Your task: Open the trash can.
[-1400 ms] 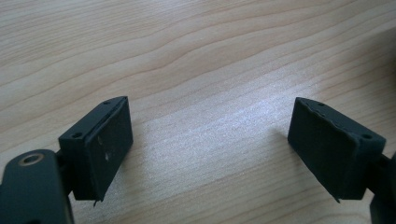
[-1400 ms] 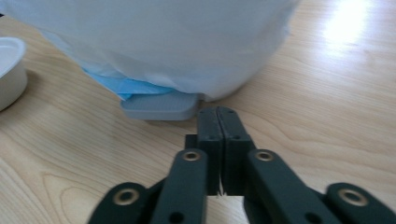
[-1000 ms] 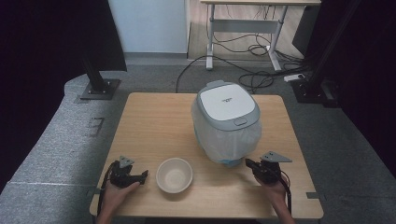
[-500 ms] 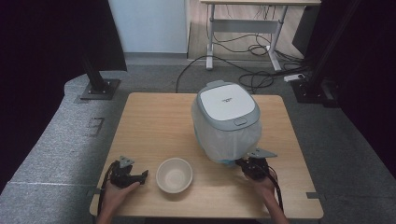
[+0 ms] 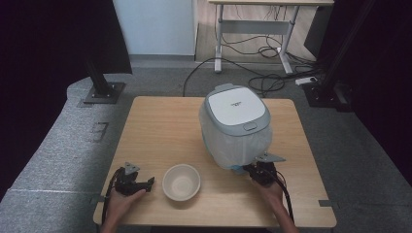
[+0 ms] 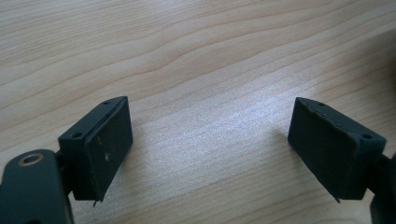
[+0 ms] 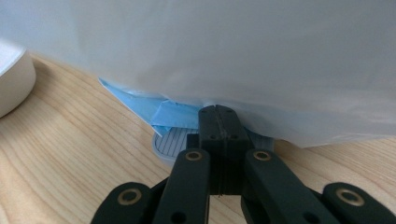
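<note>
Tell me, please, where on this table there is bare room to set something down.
The far left of the table, left of the cooker and beyond the bowl, is bare. Crowded: the near edge, with the left gripper, bowl and right gripper at the cooker's foot.

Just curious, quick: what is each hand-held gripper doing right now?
Left hand-held gripper: open, empty, above bare table.
Right hand-held gripper: jaws shut at the foot of the white appliance; whether they pinch anything cannot be told.

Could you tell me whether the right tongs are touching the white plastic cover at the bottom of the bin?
Touching. In the right gripper view the right tongs, jaws pressed together, meet the white plastic cover's lower edge with no gap.
</note>
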`<action>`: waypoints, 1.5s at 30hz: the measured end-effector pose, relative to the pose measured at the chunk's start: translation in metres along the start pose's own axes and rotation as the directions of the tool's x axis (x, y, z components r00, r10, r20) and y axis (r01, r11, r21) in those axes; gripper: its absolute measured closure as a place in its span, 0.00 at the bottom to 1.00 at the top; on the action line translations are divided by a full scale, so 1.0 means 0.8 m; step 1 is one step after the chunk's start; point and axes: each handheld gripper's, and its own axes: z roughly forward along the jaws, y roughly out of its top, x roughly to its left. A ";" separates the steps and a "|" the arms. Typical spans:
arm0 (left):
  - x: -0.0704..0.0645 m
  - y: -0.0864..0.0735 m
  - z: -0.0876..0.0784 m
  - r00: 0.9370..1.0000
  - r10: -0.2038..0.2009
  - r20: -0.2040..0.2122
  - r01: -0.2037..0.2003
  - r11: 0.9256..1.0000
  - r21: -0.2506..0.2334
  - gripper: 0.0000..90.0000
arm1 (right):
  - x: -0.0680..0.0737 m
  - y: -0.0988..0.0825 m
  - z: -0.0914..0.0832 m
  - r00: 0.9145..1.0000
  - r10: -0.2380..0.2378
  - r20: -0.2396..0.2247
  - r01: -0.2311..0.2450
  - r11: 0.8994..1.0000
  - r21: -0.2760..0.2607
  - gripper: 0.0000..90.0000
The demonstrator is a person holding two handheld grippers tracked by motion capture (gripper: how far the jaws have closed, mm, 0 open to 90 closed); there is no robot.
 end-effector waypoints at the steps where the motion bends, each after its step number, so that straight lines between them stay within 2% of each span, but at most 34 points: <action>1: 0.000 0.000 0.000 1.000 0.001 0.000 -0.001 1.000 0.000 0.15 | 0.001 0.000 0.000 1.000 -0.006 0.003 0.006 1.000 0.001 0.99; 2: -0.001 0.000 0.000 1.000 0.001 0.001 -0.001 1.000 -0.001 0.15 | 0.001 0.000 0.000 1.000 -0.022 0.004 0.022 1.000 0.005 0.99; 6: -0.002 0.000 0.000 1.000 0.002 0.001 -0.002 1.000 -0.002 0.15 | 0.003 -0.001 0.001 0.999 -0.037 0.012 0.037 0.999 0.007 0.99; 12: -0.003 0.000 0.000 1.000 0.000 -0.001 0.000 1.000 -0.001 0.15 | -0.004 -0.005 0.002 1.000 0.014 -0.019 -0.014 1.000 -0.008 0.99; 16: -0.004 0.000 0.001 1.000 0.001 0.001 -0.001 1.000 0.000 0.15 | -0.003 -0.006 0.002 1.000 0.016 -0.015 -0.016 1.000 -0.009 0.99; 25: -0.005 0.001 0.001 1.000 0.003 0.002 -0.003 1.000 0.000 0.15 | -0.001 -0.012 0.009 1.000 -0.007 0.009 0.007 0.999 0.036 0.99; 45: -0.005 0.001 0.001 1.000 0.004 0.003 -0.004 1.000 0.000 0.15 | -0.003 -0.013 0.008 1.000 0.013 -0.004 -0.013 0.999 0.034 0.99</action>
